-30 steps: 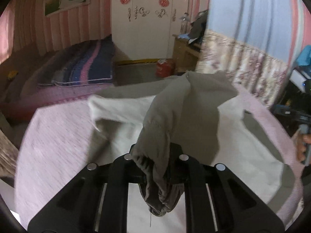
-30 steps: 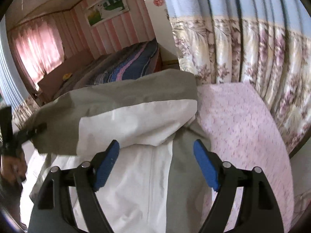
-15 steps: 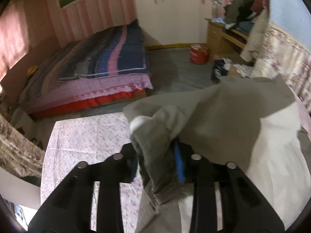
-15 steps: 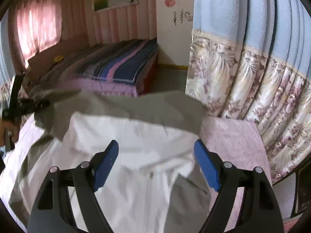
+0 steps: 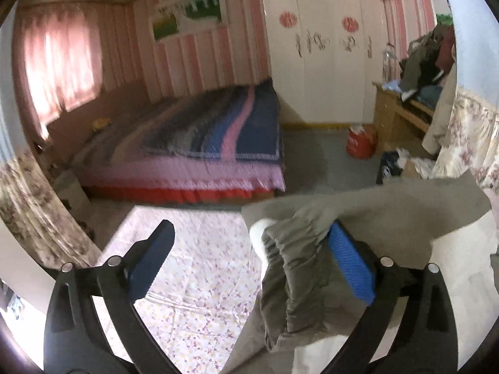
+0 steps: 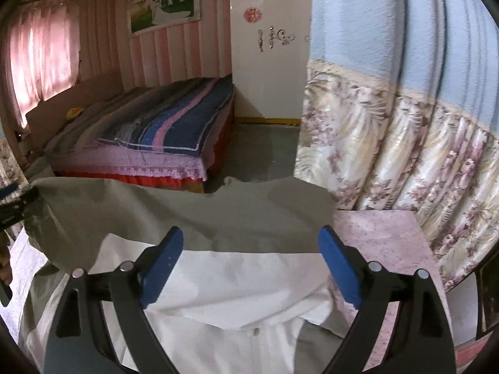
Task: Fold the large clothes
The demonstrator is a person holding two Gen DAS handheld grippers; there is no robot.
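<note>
A large jacket, grey-olive outside with a white lining, lies spread on a pink flowered sheet. In the left wrist view its gathered sleeve cuff hangs between the jaws of my left gripper. The cuff leans on the right blue pad only, and the jaws are opening wide. My right gripper hovers over the folded-over grey flap, its jaws opening with nothing pressed between them. The left gripper also shows at the left edge of the right wrist view, at the jacket's far corner.
Across a grey floor stands a bed with a striped blanket. Behind it is a white wardrobe. A flowered curtain hangs close on the right of the sheet. A red container and a wooden desk piled with clothes stand at the right.
My left gripper has gone from shut on the sleeve cuff to wide open, and it has swung left. The right gripper has moved sideways over the jacket, whose grey flap now lies flatter.
</note>
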